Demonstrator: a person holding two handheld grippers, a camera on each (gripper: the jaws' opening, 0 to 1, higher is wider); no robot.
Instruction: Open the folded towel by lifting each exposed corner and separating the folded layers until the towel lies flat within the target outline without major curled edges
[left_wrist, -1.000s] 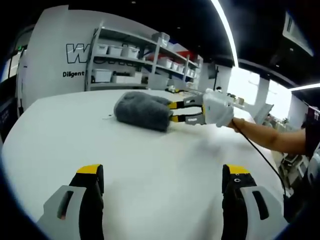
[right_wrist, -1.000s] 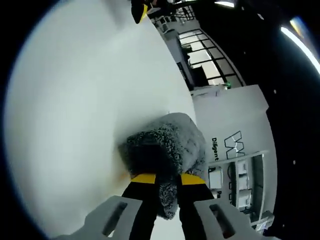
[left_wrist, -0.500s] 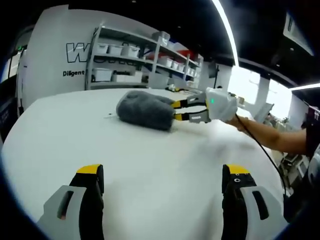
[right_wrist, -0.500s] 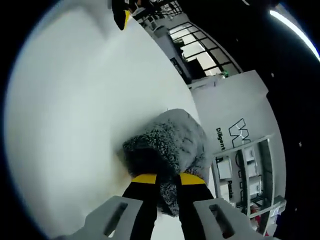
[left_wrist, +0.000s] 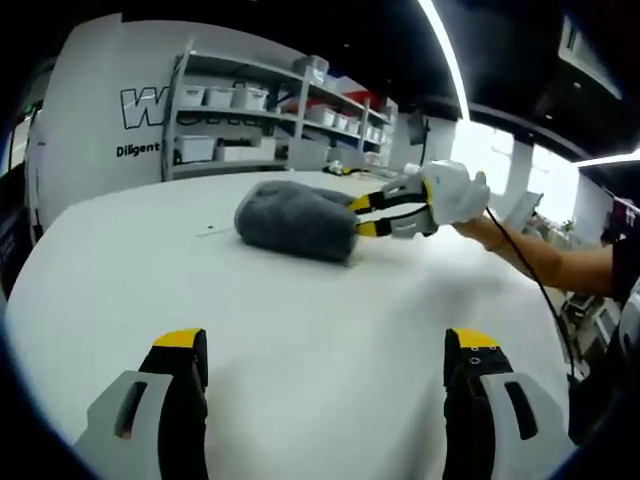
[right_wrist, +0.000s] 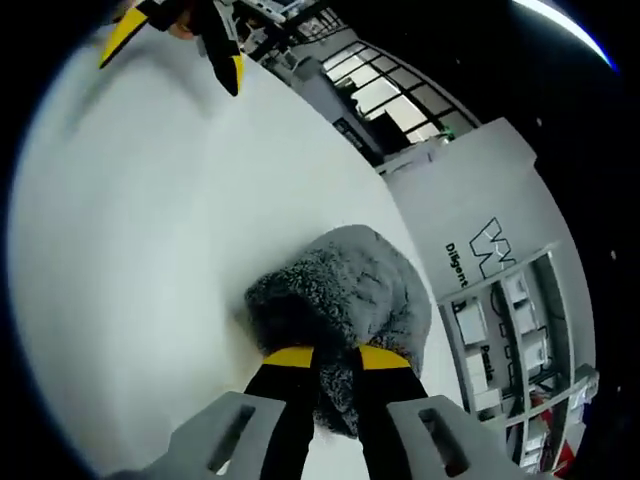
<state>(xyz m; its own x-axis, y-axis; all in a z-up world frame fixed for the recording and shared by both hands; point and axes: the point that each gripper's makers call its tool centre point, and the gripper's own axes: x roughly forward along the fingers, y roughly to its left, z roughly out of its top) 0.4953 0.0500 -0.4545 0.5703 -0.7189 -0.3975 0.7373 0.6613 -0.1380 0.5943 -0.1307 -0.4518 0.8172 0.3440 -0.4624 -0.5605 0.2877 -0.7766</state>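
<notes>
A grey fluffy towel (left_wrist: 295, 218) lies folded in a thick bundle on the white table (left_wrist: 300, 330). My right gripper (left_wrist: 360, 216) comes in from the right and is shut on the towel's near right edge. In the right gripper view its yellow-tipped jaws (right_wrist: 337, 360) pinch the towel (right_wrist: 345, 285) from below, with fabric between them. My left gripper (left_wrist: 328, 345) hangs open over bare table, well short of the towel. From the right gripper view the left gripper (right_wrist: 180, 40) is at the top, apart from the towel.
Metal shelves with white bins (left_wrist: 250, 110) stand behind the table beside a white wall with lettering. A person's forearm (left_wrist: 540, 262) and a black cable reach in from the right. Windows (right_wrist: 385, 95) lie beyond the table's far edge.
The right gripper's body has risen a little and tilted while staying shut on the towel's edge. The towel has barely shifted. My left gripper stays open in place.
</notes>
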